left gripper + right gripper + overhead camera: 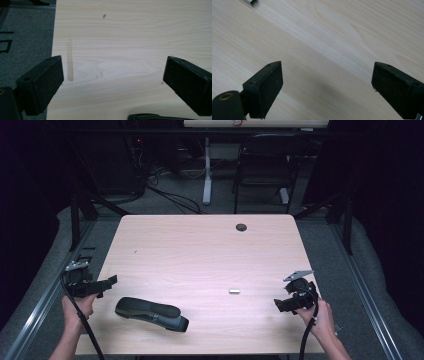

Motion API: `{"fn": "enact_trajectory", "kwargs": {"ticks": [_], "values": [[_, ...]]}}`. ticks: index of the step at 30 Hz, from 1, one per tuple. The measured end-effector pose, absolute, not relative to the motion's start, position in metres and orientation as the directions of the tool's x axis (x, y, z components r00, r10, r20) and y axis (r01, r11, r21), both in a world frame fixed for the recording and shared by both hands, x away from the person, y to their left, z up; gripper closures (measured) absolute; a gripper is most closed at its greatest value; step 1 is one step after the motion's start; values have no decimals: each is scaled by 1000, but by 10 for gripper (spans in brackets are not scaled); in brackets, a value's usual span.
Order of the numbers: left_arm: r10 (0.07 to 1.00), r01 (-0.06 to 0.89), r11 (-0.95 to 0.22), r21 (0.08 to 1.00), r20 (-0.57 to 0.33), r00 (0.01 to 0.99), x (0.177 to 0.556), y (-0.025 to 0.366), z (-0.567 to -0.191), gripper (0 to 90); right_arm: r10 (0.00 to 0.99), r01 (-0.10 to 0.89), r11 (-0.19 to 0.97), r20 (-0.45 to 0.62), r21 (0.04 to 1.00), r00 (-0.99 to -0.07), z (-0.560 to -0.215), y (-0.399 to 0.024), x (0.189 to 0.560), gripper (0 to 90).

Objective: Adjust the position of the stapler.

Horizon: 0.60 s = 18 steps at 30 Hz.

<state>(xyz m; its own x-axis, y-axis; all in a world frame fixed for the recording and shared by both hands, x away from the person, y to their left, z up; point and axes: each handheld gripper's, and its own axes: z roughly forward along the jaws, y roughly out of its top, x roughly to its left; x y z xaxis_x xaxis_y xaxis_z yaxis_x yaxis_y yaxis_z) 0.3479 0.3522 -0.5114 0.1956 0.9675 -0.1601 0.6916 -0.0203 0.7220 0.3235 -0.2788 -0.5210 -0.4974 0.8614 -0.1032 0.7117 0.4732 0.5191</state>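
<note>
A black stapler (151, 314) lies on its side on the light wooden table (200, 250), near the front left. A small silver strip of staples (234, 291) rests right of the middle. My left gripper (107, 282) hovers at the table's left edge, just left of the stapler, jaws wide apart and empty. In the left gripper view the left gripper (112, 75) frames bare wood, with the stapler's edge (150, 117) at the bottom. My right gripper (278, 304) sits at the front right, open and empty. The right gripper (327, 82) faces wood, the staple strip (252, 2) far off.
A round cable hole (241, 227) lies near the table's far edge. Grey carpet (25, 37) borders the table on the left. A dark chair (265, 165) and a white desk leg (207, 175) stand beyond the table.
</note>
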Motion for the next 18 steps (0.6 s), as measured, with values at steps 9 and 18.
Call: {"fn": "enact_trajectory", "kwargs": {"ticks": [9,18], "values": [[969,712,-89,697,-103,223,346,344,-508,300,865,715,470,-108,518,-490,-520,-281,323,108],[957,720,-168,673,-65,284,336,332,-503,627,859,706,481,-121,519,-497,-519,-280,322,115]]}}
